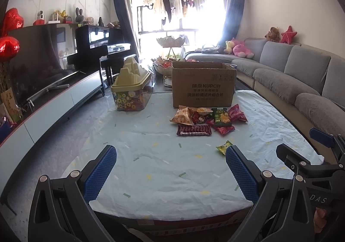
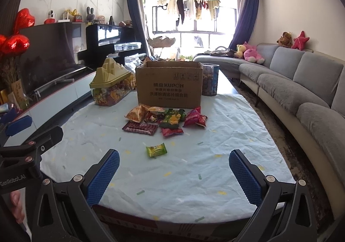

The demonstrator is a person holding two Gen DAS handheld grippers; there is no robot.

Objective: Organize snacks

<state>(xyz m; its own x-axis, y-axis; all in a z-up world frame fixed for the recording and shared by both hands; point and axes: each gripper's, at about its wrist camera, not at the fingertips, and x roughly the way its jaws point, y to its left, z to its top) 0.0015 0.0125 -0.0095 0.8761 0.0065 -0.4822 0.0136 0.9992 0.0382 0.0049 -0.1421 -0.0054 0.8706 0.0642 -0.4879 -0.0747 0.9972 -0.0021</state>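
A pile of snack packets [image 1: 207, 118] [image 2: 166, 120] lies on the light blue tablecloth [image 1: 163, 168] [image 2: 176, 177], just in front of an open cardboard box [image 1: 203, 84] [image 2: 169, 86]. A dark red bar packet [image 1: 194, 130] [image 2: 140, 128] sits at the pile's near edge. A small yellow-green packet [image 1: 224, 147] [image 2: 156, 149] lies alone, nearer to me. My left gripper [image 1: 171, 174] is open and empty over the near table edge. My right gripper [image 2: 174, 177] is open and empty beside it, short of the lone packet.
A clear candy container with a yellow lid [image 1: 131, 89] [image 2: 111, 85] stands left of the box. A blue tin [image 2: 210, 79] stands behind the box on the right. A grey sofa [image 2: 301, 82] runs along the right; a TV cabinet [image 1: 54, 99] runs along the left.
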